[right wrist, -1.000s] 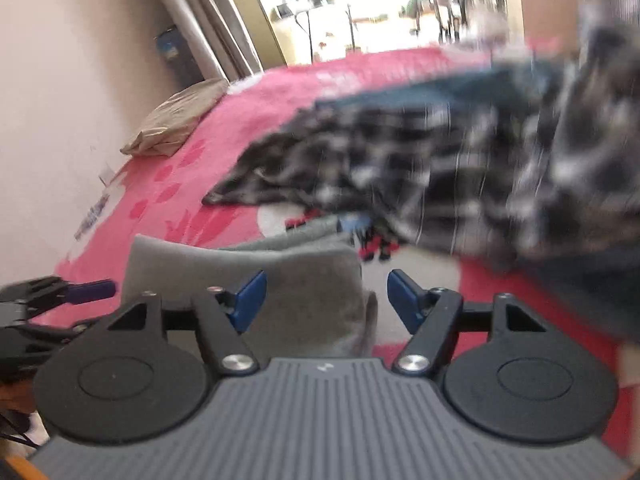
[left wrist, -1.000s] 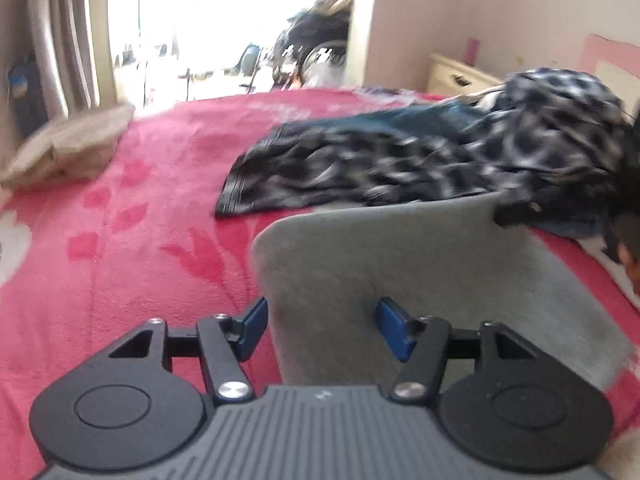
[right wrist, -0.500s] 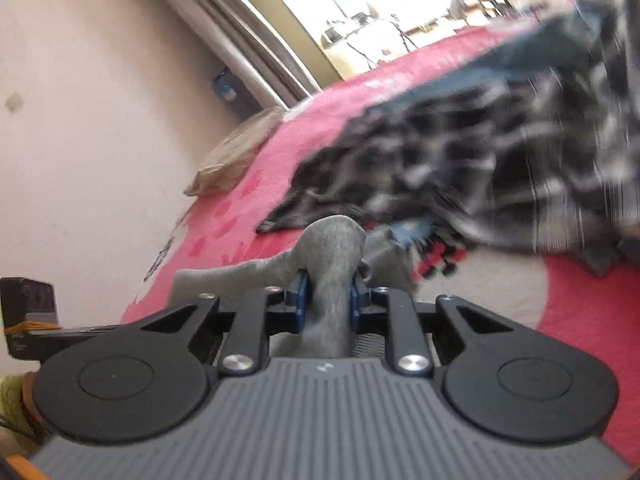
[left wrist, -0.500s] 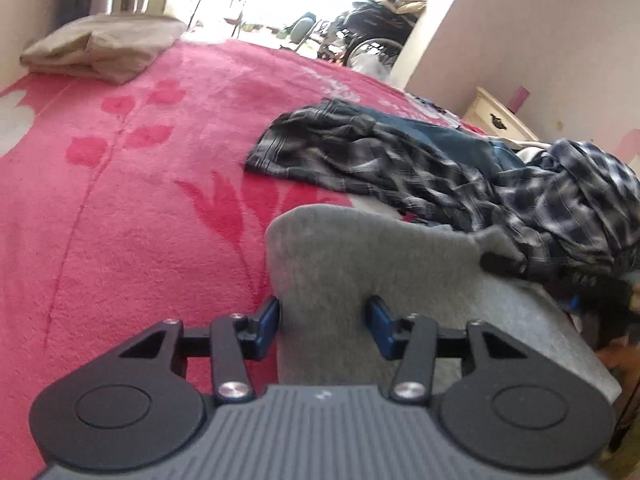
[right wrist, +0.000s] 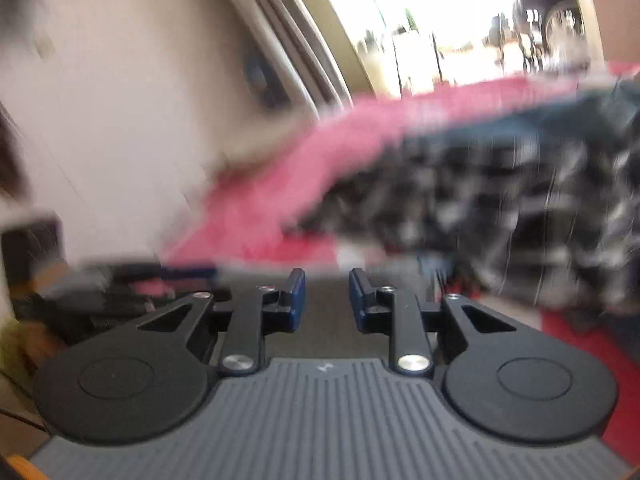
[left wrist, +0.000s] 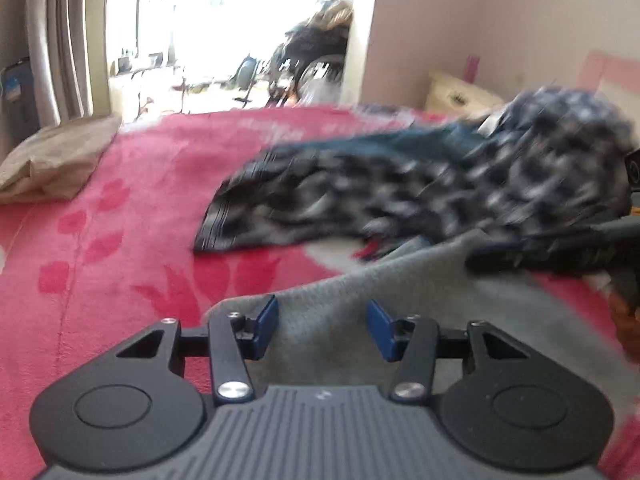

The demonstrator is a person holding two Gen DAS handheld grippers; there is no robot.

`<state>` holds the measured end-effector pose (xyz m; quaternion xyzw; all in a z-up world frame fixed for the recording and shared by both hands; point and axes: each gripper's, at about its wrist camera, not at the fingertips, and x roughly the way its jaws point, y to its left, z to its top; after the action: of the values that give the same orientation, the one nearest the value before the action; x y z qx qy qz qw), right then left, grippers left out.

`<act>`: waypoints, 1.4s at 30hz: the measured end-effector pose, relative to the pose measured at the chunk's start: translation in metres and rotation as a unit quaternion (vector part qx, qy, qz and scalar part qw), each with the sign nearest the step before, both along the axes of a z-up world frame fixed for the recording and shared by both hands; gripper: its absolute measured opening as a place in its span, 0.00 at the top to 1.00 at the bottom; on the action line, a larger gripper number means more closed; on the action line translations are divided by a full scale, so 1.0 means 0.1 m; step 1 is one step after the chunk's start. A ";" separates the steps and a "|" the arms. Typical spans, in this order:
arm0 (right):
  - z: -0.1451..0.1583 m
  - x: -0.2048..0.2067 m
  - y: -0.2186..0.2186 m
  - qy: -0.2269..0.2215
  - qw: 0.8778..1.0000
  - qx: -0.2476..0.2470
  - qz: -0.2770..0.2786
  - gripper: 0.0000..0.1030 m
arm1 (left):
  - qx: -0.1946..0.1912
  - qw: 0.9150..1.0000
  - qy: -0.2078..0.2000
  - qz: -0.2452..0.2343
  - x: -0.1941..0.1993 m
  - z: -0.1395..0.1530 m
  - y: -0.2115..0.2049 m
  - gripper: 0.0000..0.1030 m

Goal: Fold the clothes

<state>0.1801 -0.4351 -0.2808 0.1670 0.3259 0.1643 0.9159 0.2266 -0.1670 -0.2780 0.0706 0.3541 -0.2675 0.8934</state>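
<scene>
A soft grey garment (left wrist: 420, 312), matte and felt-like, lies spread on a pink floral blanket (left wrist: 100, 240) covering the bed, its rounded near edge curving just ahead of the left gripper (left wrist: 322, 328). That gripper's blue-padded fingers (left wrist: 266, 322) stand well apart over the grey cloth, gripping nothing. In the right wrist view, heavily smeared by motion, the right gripper (right wrist: 326, 298) has its fingers (right wrist: 296, 294) spread with a narrow gap between them; a dark grey surface shows in the gap, but the blur leaves it unclear whether any cloth sits between the pads. Beyond the grey garment a crumpled black-and-white plaid shirt (left wrist: 400, 196) sprawls across the blanket, its striped hem pointing left, with a dark teal garment (left wrist: 380, 144) lying behind it and the heap rising higher at the right. A folded beige cloth (left wrist: 56, 156) rests near the bed's far left edge, well apart from the pile. Wide bare stretches of plush pink blanket lie open to the left of the clothes. Pale curtains (left wrist: 60, 40) hang beside a bright doorway past the bed, and a cream nightstand (left wrist: 460, 96) stands against the wall at right.
</scene>
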 end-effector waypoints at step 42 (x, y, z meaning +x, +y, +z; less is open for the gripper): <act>0.50 -1.13 1.32 0.201 0.972 -0.118 -0.041 0.88 | 0.119 0.981 0.152 0.036 -0.47 0.08 -0.11 0.47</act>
<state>0.0672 -0.3035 -0.2305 0.1006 0.5131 0.0504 0.8509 0.1796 -0.1785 -0.2697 0.1220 0.5172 -0.1993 0.8234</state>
